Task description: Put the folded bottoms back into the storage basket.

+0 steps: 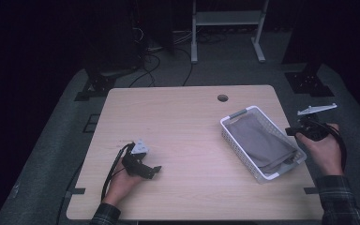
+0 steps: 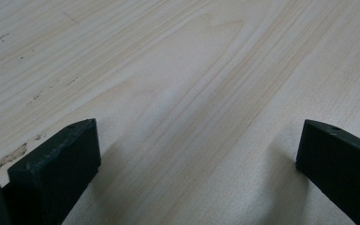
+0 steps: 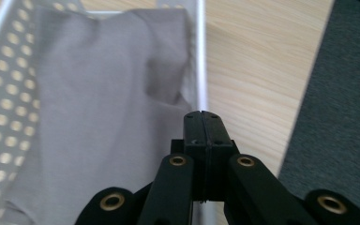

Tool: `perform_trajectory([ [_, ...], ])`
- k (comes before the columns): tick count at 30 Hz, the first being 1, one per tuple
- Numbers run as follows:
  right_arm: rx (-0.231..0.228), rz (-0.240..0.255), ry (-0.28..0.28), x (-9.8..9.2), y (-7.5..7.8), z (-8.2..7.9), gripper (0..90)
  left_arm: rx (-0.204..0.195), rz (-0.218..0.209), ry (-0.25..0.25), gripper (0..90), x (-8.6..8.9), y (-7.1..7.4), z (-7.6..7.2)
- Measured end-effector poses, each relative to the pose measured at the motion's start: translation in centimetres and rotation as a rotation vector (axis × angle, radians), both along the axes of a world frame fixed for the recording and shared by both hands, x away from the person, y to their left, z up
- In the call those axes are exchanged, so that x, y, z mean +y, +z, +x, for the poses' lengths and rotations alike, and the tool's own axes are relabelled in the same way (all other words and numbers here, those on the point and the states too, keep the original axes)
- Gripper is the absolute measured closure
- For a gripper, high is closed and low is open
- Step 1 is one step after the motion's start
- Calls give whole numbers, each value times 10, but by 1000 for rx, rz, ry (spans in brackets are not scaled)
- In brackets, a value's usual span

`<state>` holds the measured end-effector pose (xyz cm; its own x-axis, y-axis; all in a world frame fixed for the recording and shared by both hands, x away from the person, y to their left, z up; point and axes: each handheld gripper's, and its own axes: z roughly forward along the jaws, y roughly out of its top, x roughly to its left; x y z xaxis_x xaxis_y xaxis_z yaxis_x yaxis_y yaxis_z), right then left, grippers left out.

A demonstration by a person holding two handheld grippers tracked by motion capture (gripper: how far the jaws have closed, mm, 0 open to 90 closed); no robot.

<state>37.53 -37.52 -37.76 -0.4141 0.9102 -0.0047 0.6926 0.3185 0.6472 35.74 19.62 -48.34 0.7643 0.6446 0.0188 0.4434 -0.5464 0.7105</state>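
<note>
Black jaws of the right gripper (image 3: 201, 123) stand pressed together with nothing between them, just above the grey cloth (image 3: 98, 122) lying in the white perforated basket (image 1: 234, 138) at the surface's (image 1: 178, 126) right side. Cloth like this looks light, limp and easily bunched; a raised fold near its edge seems the best place to pinch. Only the right gripper view reveals the wrinkles; the high view places the left gripper (image 1: 155, 171) well apart, its jaws spread wide over bare wood.
</note>
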Motion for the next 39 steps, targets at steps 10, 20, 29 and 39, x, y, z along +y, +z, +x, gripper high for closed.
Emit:
perform_trajectory([
  [10,46,-49,-48,-16,-20,-7,894,0,0,2,0,0,0,0],
  [20,55,5,-22,-14,-31,-19,894,-1,-4,3,0,0,0,-1],
  [29,44,14,39,10,-31,-21,895,-1,-5,3,0,0,0,-2],
  [39,36,28,100,33,-28,-23,894,-1,-2,0,0,0,0,-2],
])
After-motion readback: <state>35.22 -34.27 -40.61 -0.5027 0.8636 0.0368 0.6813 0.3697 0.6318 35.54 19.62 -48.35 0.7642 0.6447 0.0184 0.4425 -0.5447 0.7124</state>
